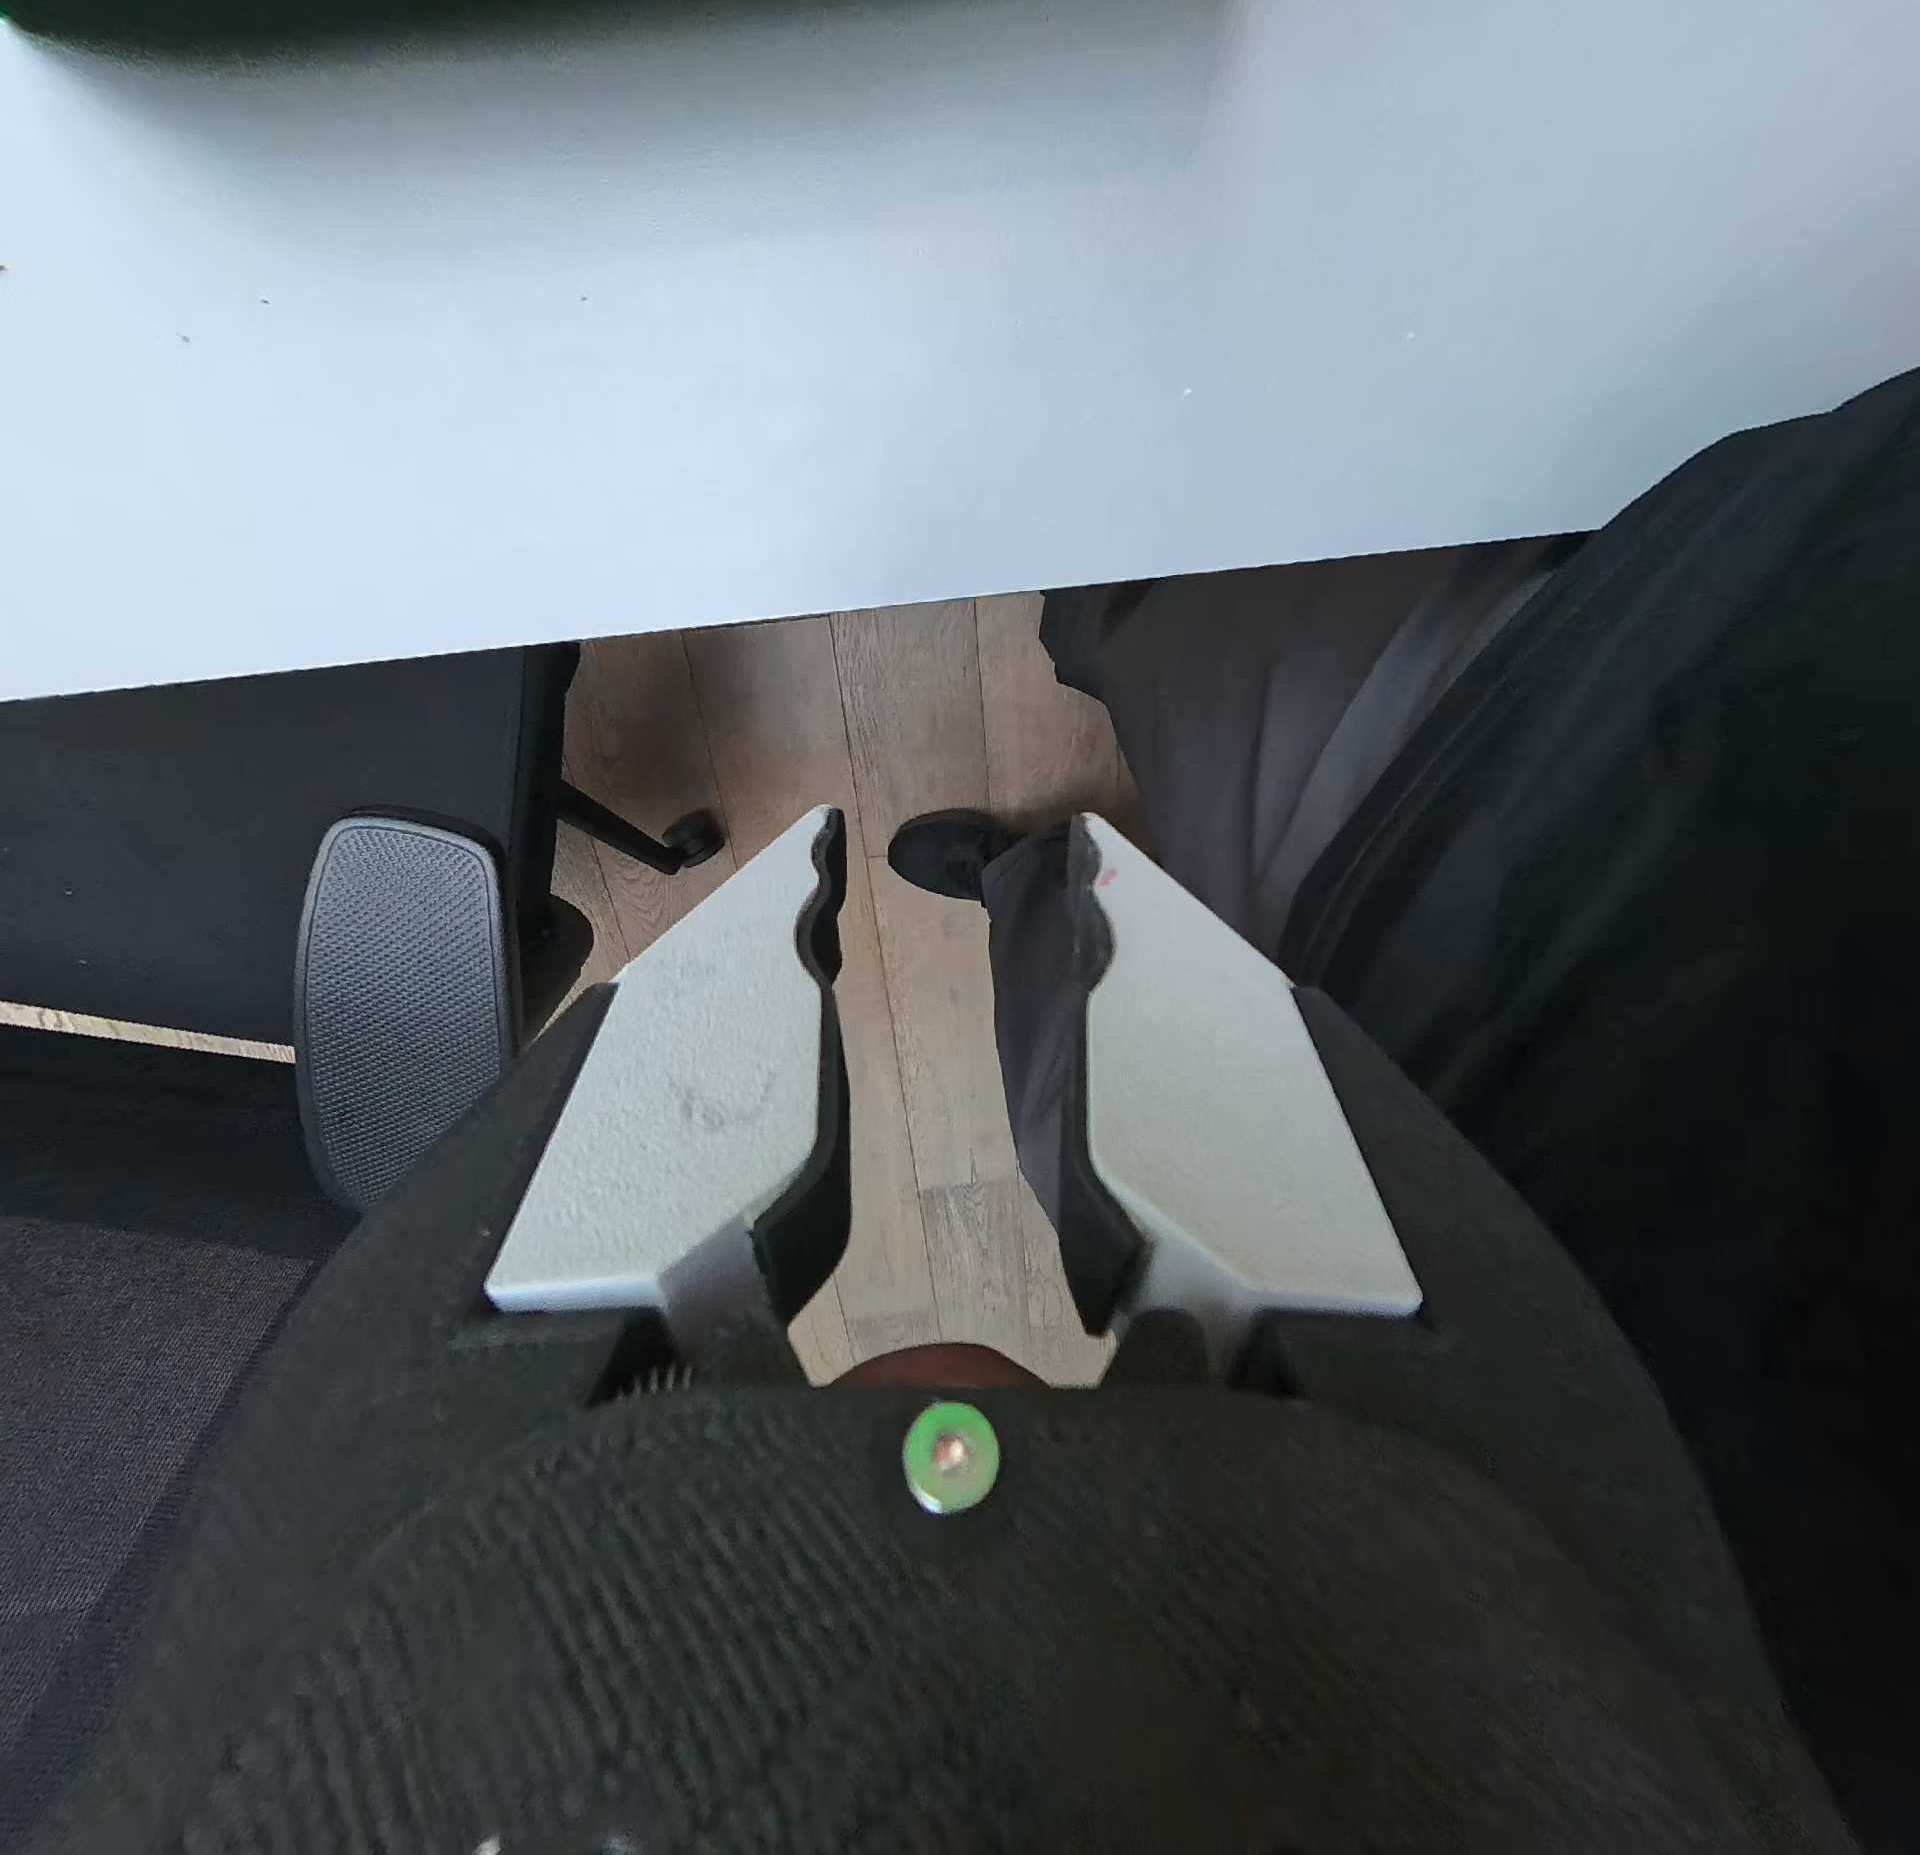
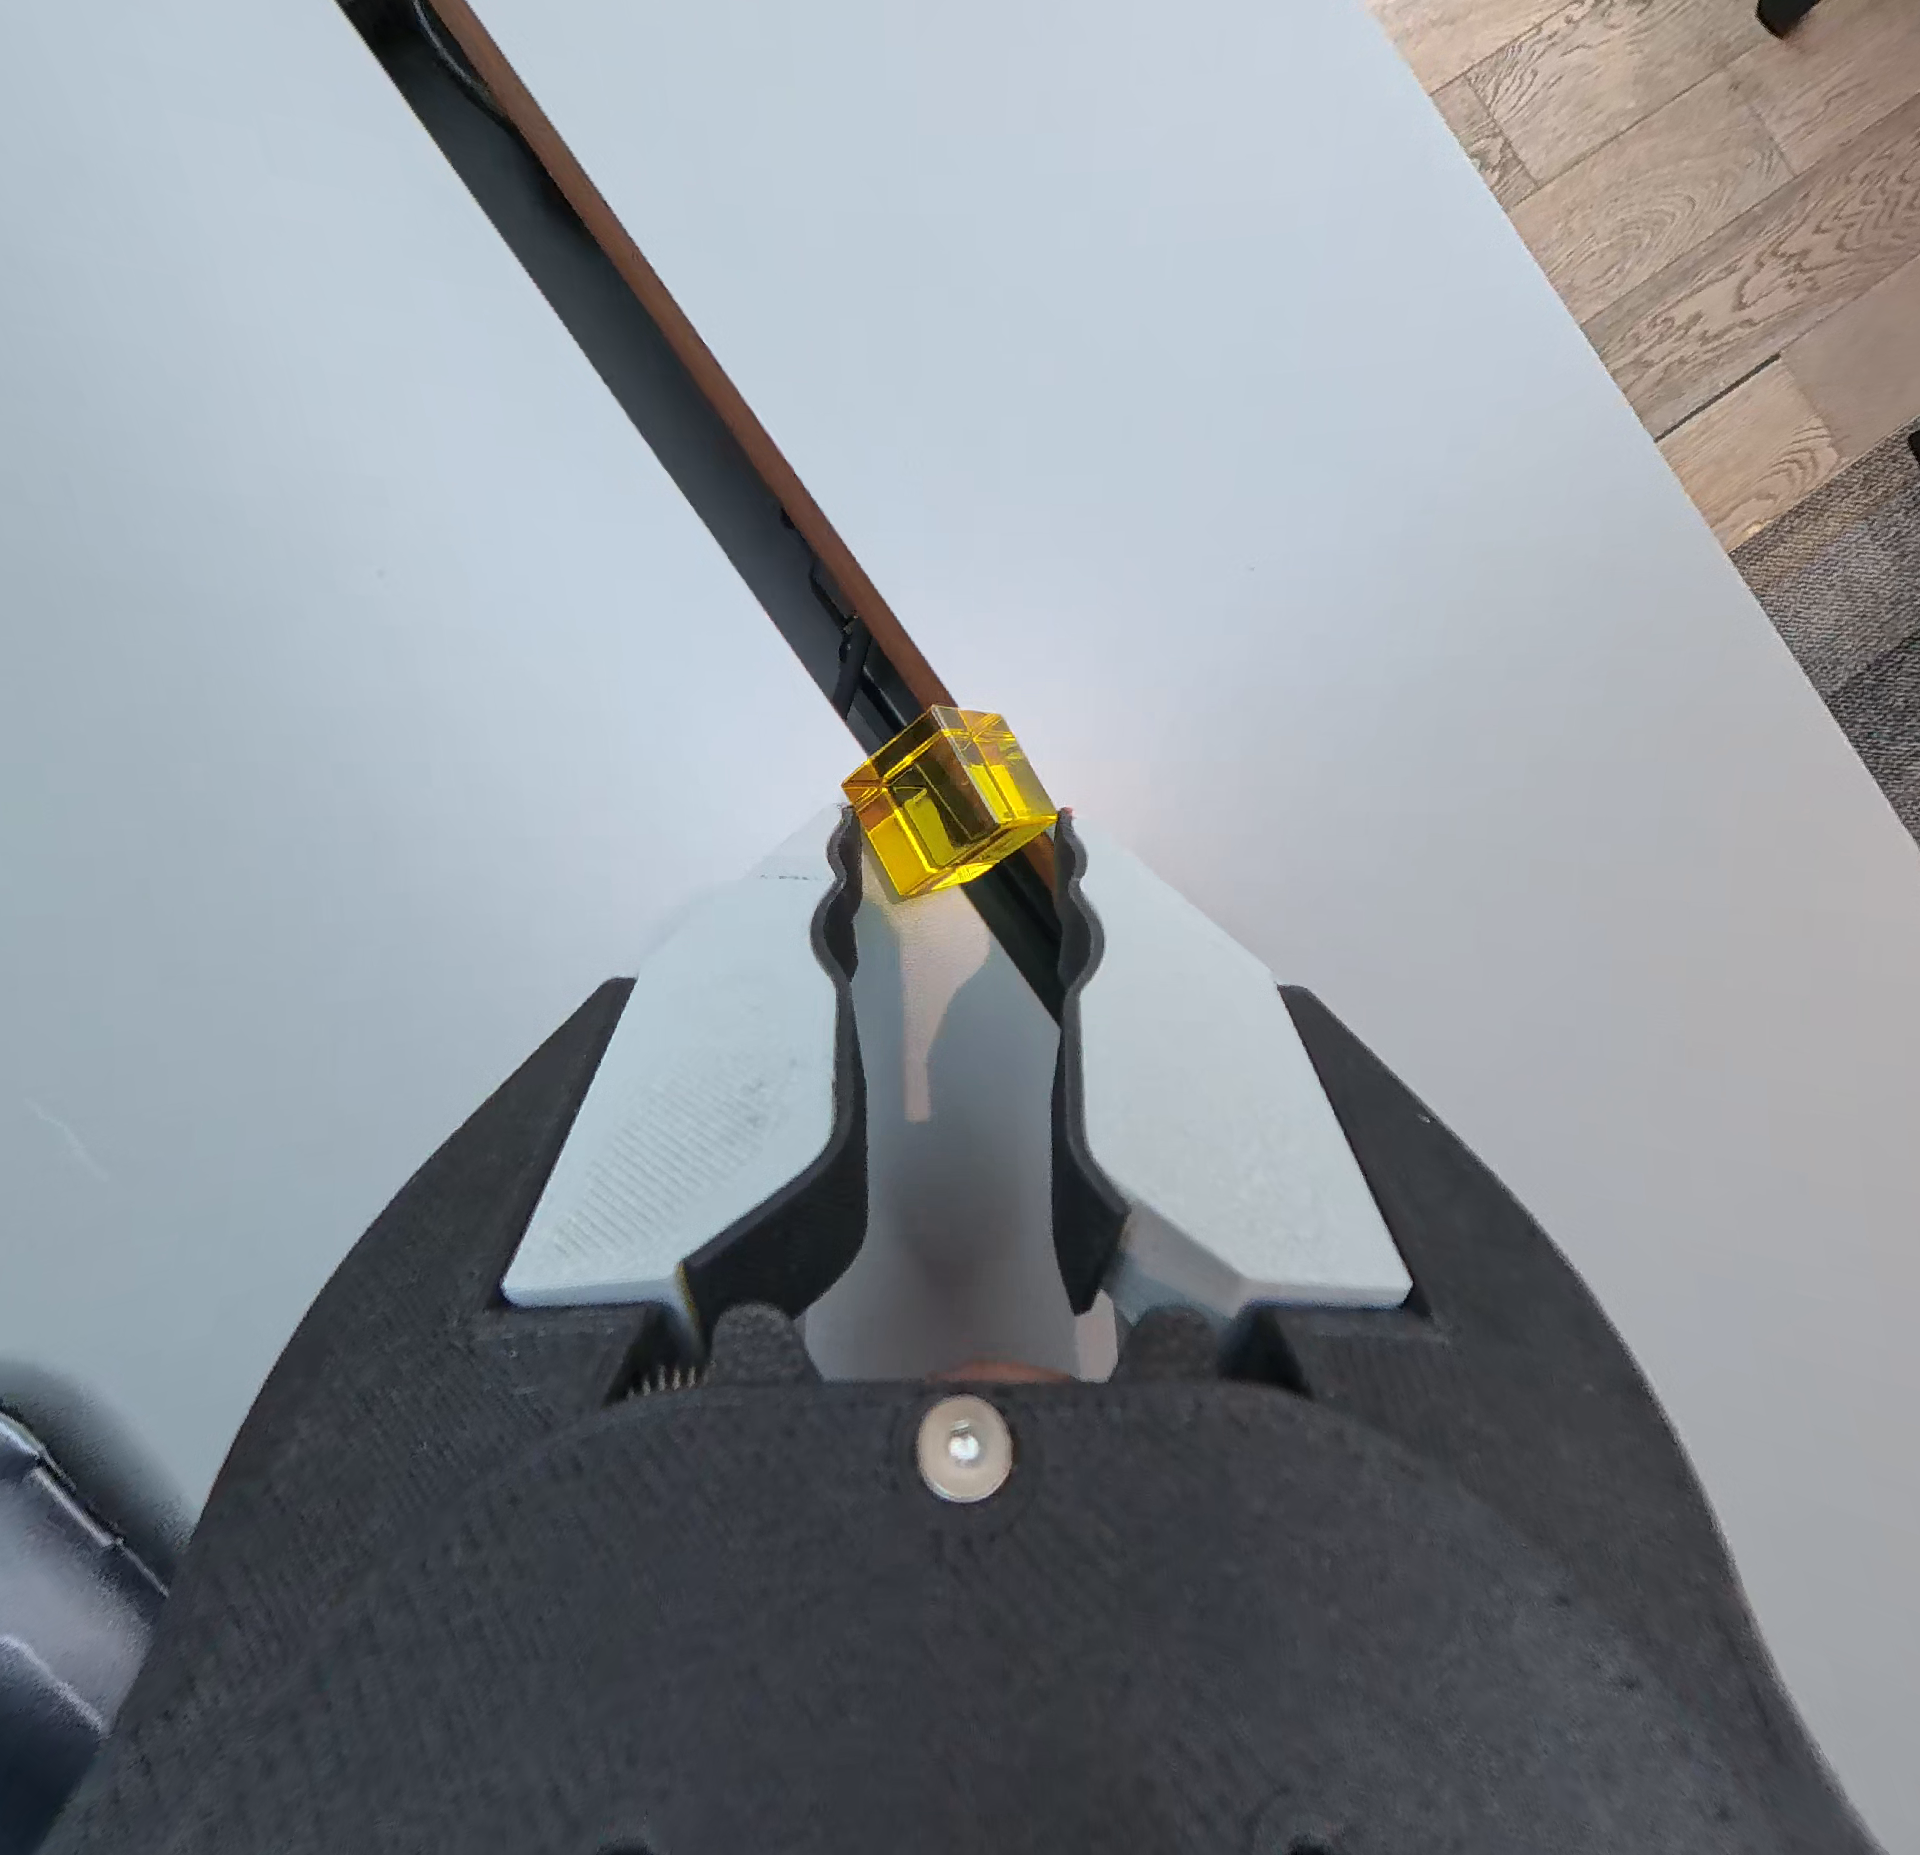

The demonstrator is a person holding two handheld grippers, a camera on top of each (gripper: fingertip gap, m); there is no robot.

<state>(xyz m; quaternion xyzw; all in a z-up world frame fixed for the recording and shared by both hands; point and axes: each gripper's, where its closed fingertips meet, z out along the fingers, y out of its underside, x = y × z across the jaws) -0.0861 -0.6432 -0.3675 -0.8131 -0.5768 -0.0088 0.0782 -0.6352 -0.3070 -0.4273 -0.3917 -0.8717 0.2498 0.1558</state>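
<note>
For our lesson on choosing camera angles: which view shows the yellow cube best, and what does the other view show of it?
The right wrist view: the translucent yellow cube sits sharp and central, pinched between the right gripper fingertips over the gap between two white tables. The left wrist view shows nothing of it, only the empty left gripper above the floor.

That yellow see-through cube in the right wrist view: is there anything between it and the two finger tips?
Nothing. In the right wrist view the yellow cube sits pinched between the right gripper's fingertips, held tilted over the dark gap between two white tabletops.
</note>
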